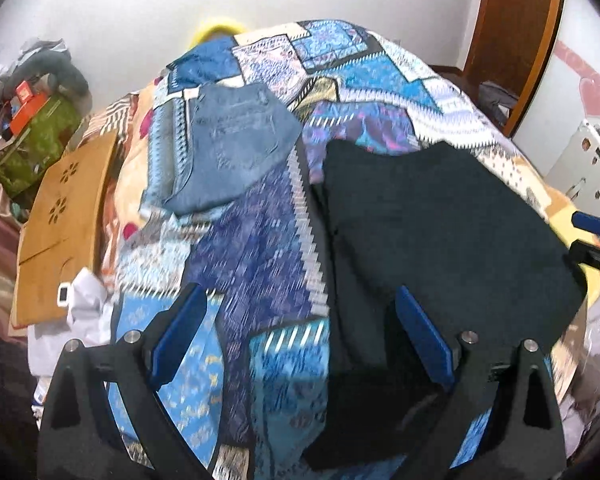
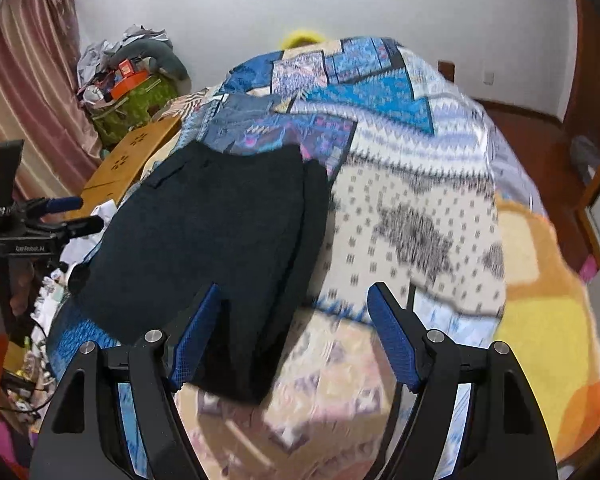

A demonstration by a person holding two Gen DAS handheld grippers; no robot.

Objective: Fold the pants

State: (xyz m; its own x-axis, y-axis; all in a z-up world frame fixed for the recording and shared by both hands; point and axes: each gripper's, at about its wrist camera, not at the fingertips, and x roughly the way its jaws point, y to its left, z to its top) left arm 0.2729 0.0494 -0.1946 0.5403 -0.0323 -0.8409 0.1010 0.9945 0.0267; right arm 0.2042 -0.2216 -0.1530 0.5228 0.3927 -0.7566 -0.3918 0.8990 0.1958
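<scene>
Dark pants [image 1: 440, 232] lie flat on the patterned bedspread [image 1: 260, 240], folded lengthwise; in the right wrist view the pants [image 2: 204, 240] stretch away from the near edge. My left gripper [image 1: 300, 320] hovers open above the bed at the pants' left edge, holding nothing, and shows from the side as the left gripper [image 2: 80, 214]. My right gripper [image 2: 296, 320] is open over the pants' near right corner, its pads clear of the cloth; the right gripper [image 1: 588, 237] also peeks in at the frame's right. Folded blue jeans [image 1: 236, 140] rest farther up the bed.
A wooden board [image 1: 60, 220] leans along the bed's left side, with a green bag [image 1: 36, 140] of clutter beyond it. A pink curtain [image 2: 28, 80] hangs on the left. A yellow blanket [image 2: 548, 320] covers the bed's right corner. White cloth [image 1: 88, 300] lies near the board.
</scene>
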